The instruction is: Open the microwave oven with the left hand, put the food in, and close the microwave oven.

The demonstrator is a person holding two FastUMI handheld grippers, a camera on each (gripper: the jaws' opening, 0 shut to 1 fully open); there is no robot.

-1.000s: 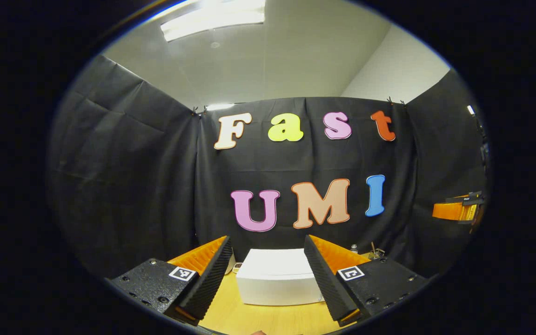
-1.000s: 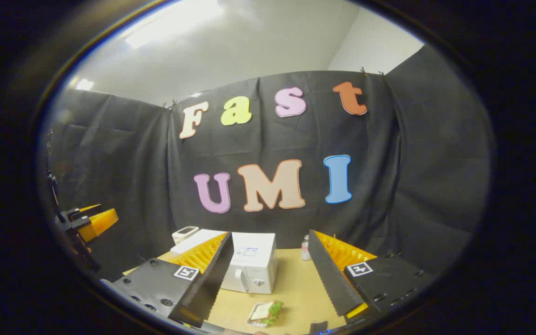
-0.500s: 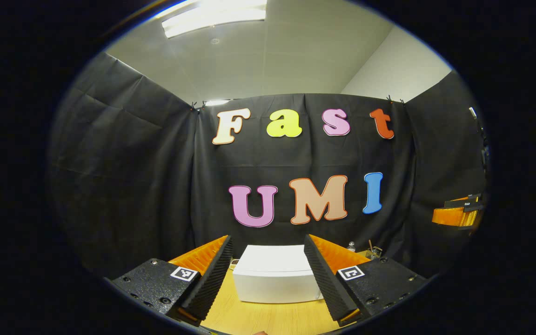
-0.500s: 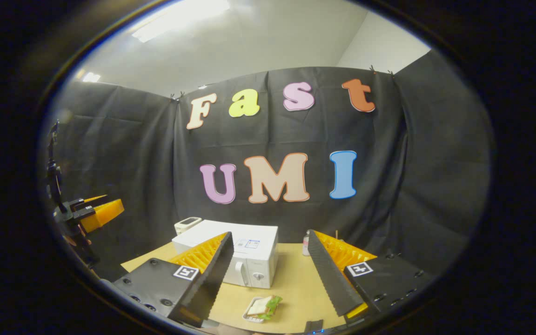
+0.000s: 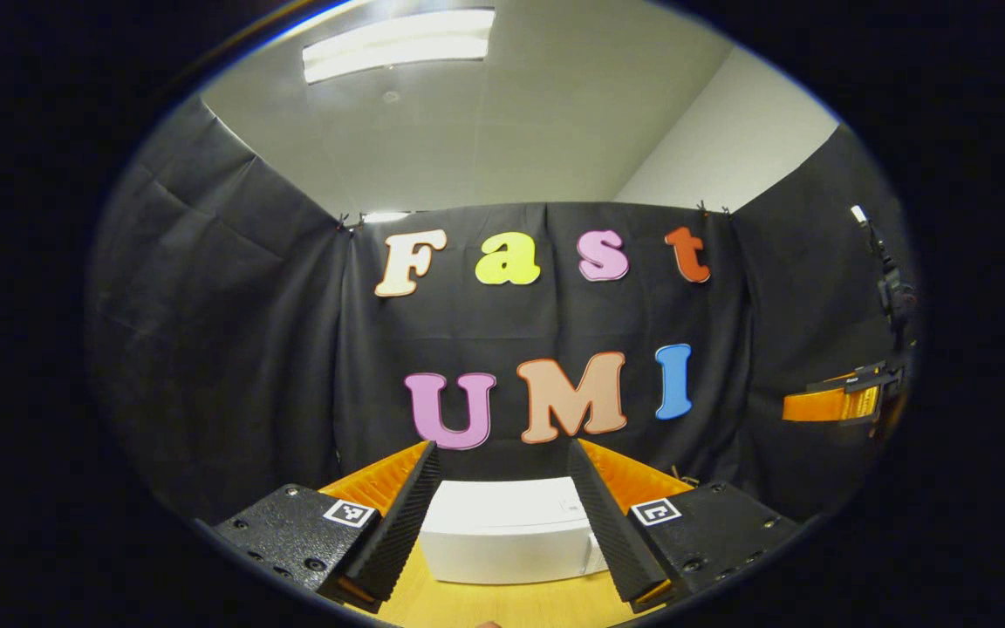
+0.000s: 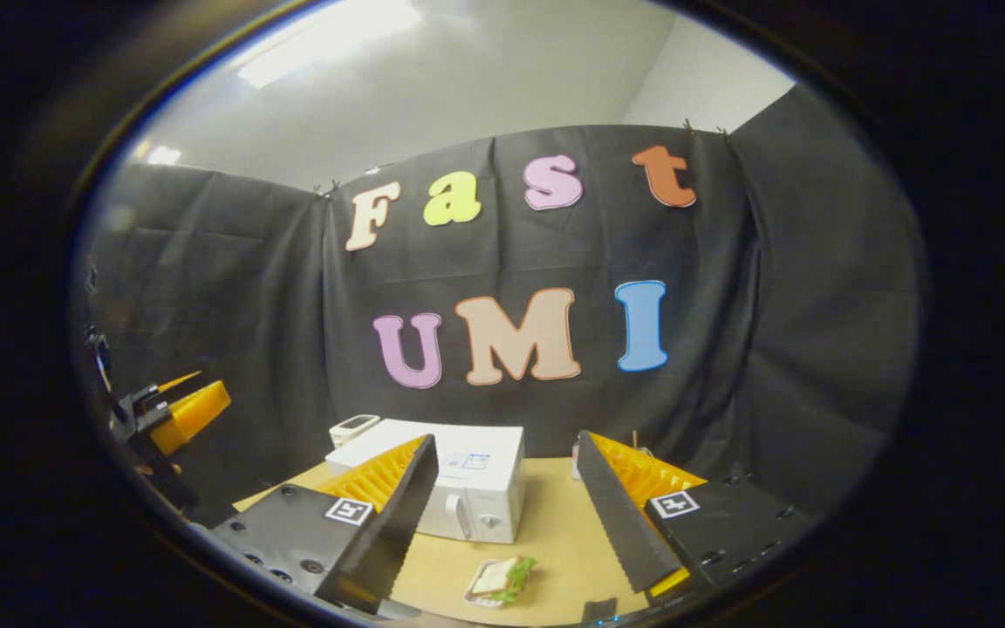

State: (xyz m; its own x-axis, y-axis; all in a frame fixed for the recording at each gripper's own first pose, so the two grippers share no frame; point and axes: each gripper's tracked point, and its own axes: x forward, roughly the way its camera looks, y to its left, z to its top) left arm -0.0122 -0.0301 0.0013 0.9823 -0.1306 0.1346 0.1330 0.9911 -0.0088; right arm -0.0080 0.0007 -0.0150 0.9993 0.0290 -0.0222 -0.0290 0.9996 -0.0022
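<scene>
White microwave oven (image 5: 507,530), shut, sits low in frame between the wide-spread left gripper (image 5: 502,523); aim squarely for its door handle (image 6: 463,516) first.

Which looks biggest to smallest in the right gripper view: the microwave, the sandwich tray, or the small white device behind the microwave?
1. Microwave, clearly largest.
2. Sandwich tray.
3. Small white device; it sits farther back and is partly hidden, so its rank against the tray is unsure.

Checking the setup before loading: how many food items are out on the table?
1: a sandwich in a small tray on the table, in front of the closed microwave oven. Others may be hidden.
</scene>
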